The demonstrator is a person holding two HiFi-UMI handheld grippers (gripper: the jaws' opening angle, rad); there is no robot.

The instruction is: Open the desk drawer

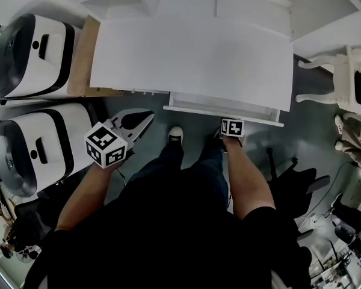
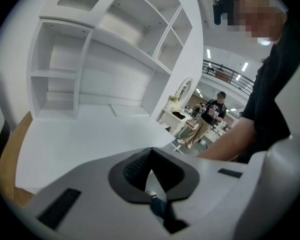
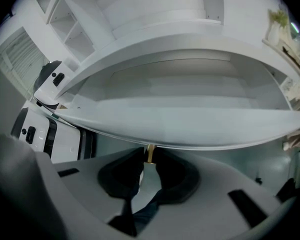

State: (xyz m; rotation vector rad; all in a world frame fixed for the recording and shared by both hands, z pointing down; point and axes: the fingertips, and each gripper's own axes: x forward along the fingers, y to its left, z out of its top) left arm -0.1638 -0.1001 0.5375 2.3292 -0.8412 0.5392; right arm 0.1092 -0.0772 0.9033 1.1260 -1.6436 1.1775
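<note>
The white desk (image 1: pixel 192 59) has its drawer (image 1: pixel 224 112) pulled partly out from under the right half of the top. In the right gripper view the drawer's inside (image 3: pixel 190 86) shows above its front edge. A small brass knob (image 3: pixel 150 153) hangs from that front, and my right gripper (image 3: pixel 150 158) is shut on it. In the head view the right gripper (image 1: pixel 231 121) sits right at the drawer front, pointing steeply down. My left gripper (image 1: pixel 144 121) hangs below the desk's front edge, left of the drawer, touching nothing. Its jaws (image 2: pixel 150 153) meet at the tips with nothing between them.
Two white-and-black machines (image 1: pixel 33 56) (image 1: pixel 36 146) stand left of the desk beside a wooden panel (image 1: pixel 81 59). A white chair (image 1: pixel 349 77) stands at the right. My feet (image 1: pixel 175 134) are on the grey floor under the drawer. Desk shelves (image 2: pixel 90 59) rise behind; a person (image 2: pixel 210 116) stands far off.
</note>
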